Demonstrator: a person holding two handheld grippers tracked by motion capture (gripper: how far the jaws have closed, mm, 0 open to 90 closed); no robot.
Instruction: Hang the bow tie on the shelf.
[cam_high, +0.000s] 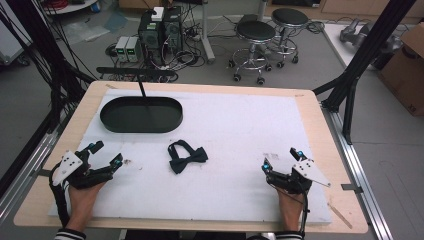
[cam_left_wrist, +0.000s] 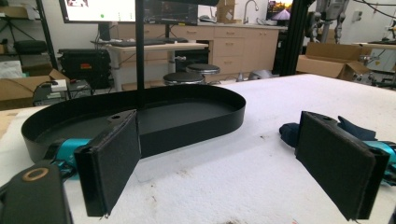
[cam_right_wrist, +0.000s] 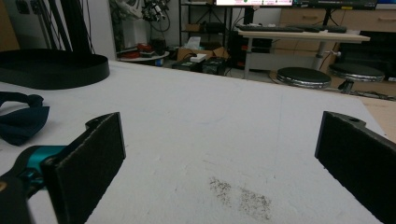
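Observation:
A dark navy bow tie (cam_high: 185, 156) lies flat on the white mat (cam_high: 240, 130) near the middle, its strap looped behind it. A black oval tray (cam_high: 141, 114) sits at the back left with a thin black post rising from it. My left gripper (cam_high: 106, 154) rests open at the front left, nothing between its jaws. In the left gripper view the tray (cam_left_wrist: 187, 116) is straight ahead and the bow tie (cam_left_wrist: 290, 132) peeks out behind the right jaw. My right gripper (cam_high: 280, 159) rests open at the front right; its own view shows the bow tie (cam_right_wrist: 21, 120) at far left.
The mat covers a wooden table (cam_high: 320, 125). Black frame struts (cam_high: 350, 80) stand by the right back corner. Beyond the far edge are two stools (cam_high: 255, 35), computer boxes (cam_high: 160, 30) and cables on the floor. A grey smudge (cam_right_wrist: 240, 196) marks the mat near the right gripper.

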